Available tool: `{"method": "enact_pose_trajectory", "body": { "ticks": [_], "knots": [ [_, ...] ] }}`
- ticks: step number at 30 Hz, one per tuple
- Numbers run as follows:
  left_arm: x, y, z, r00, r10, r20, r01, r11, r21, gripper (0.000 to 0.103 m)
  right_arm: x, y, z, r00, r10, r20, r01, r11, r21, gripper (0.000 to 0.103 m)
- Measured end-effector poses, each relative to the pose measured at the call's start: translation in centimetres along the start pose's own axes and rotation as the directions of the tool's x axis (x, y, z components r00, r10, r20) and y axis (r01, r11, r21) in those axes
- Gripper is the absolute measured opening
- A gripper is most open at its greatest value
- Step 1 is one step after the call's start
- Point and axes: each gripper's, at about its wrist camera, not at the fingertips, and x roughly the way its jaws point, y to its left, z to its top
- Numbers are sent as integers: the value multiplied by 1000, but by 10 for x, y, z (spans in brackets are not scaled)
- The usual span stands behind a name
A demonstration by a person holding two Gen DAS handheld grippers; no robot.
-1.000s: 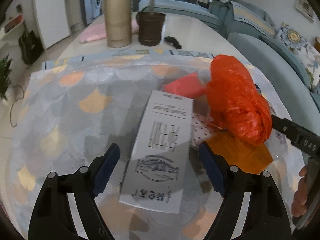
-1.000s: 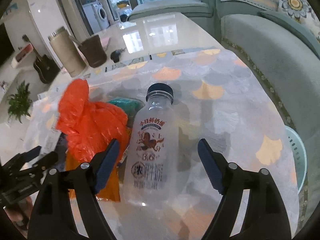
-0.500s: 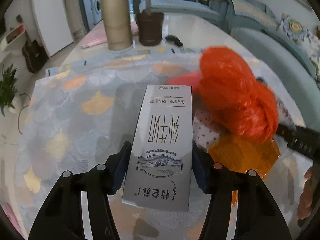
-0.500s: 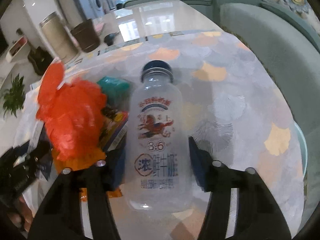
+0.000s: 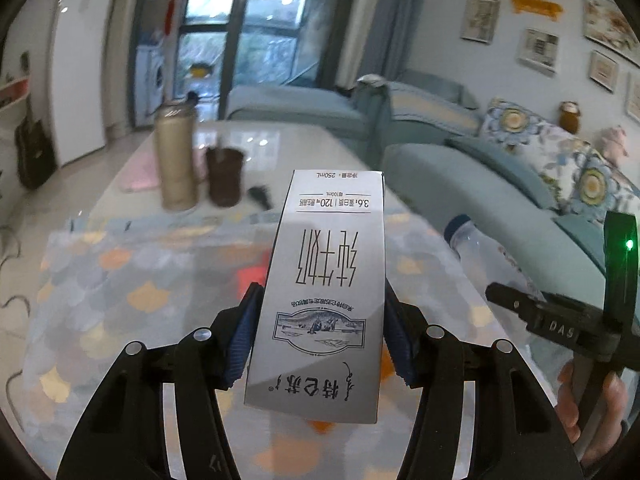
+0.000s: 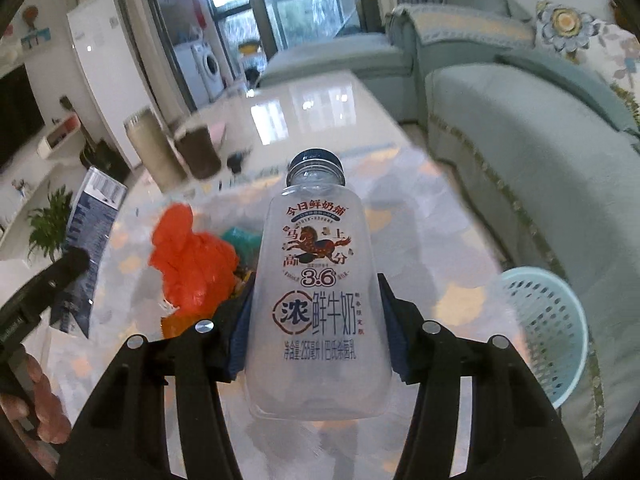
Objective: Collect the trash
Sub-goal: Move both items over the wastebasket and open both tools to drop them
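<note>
My left gripper point(image 5: 318, 336) is shut on a white milk carton point(image 5: 328, 280) and holds it up above the table. The carton also shows in the right wrist view point(image 6: 90, 240). My right gripper point(image 6: 314, 332) is shut on an empty clear milk bottle point(image 6: 316, 292) with a dark cap, lifted off the table; the bottle also shows at the right of the left wrist view point(image 5: 486, 256). An orange plastic bag point(image 6: 192, 260) lies on the patterned tablecloth point(image 6: 436, 240) with a teal wrapper point(image 6: 240, 238) and other wrappers beside it.
A light blue perforated basket point(image 6: 540, 332) stands on the floor right of the table, by the blue sofa point(image 6: 520, 120). A tall beige tumbler point(image 5: 174, 160), a dark brown cup point(image 5: 224, 176) and a small black object point(image 5: 260, 196) stand at the table's far end.
Both grippers closed, the left on the carton and the right on the bottle, then lifted them off the table. The views tilted up towards the room.
</note>
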Motion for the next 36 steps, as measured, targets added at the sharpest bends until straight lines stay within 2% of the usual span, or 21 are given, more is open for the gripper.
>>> {"method": "enact_pose_trajectory", "body": {
  "ticks": [3, 6, 11, 17, 22, 28, 29, 30, 32, 33, 36],
  "knots": [
    [-4, -45, 3, 998, -60, 11, 59, 997, 49, 55, -29, -25, 5, 999, -15, 45, 15, 1000, 11, 51],
    [0, -85, 6, 991, -133, 13, 132, 990, 59, 55, -50, -58, 8, 996, -54, 77, 52, 998, 28, 51],
    [34, -162, 0, 969, -243, -35, 245, 968, 61, 55, -66, -127, 2, 989, -124, 79, 116, 988, 106, 51],
    [82, -223, -20, 949, -291, -124, 301, 952, 65, 55, -61, -203, -12, 975, -216, 43, 200, 952, 231, 52],
    [122, -244, -37, 933, -306, -190, 320, 946, 44, 55, -37, -251, -31, 966, -257, -33, 253, 904, 344, 52],
    [163, -262, -59, 906, -340, -252, 355, 935, 18, 56, -12, -288, -42, 953, -278, -122, 303, 849, 432, 52],
    [169, -264, -63, 900, -347, -263, 362, 932, 11, 58, -9, -292, -43, 952, -276, -133, 306, 844, 441, 53],
    [172, -264, -65, 898, -351, -266, 366, 931, 8, 65, -5, -296, -44, 953, -267, -146, 304, 837, 454, 53],
    [173, -266, -72, 900, -355, -253, 374, 927, 29, 74, 1, -303, -48, 950, -264, -165, 311, 829, 465, 54],
    [172, -265, -75, 904, -348, -248, 369, 928, 43, 76, 3, -303, -49, 947, -270, -175, 321, 829, 457, 54],
    [171, -256, -79, 902, -353, -249, 372, 928, 31, 76, 9, -304, -50, 944, -268, -193, 328, 834, 444, 54]
  ]
}}
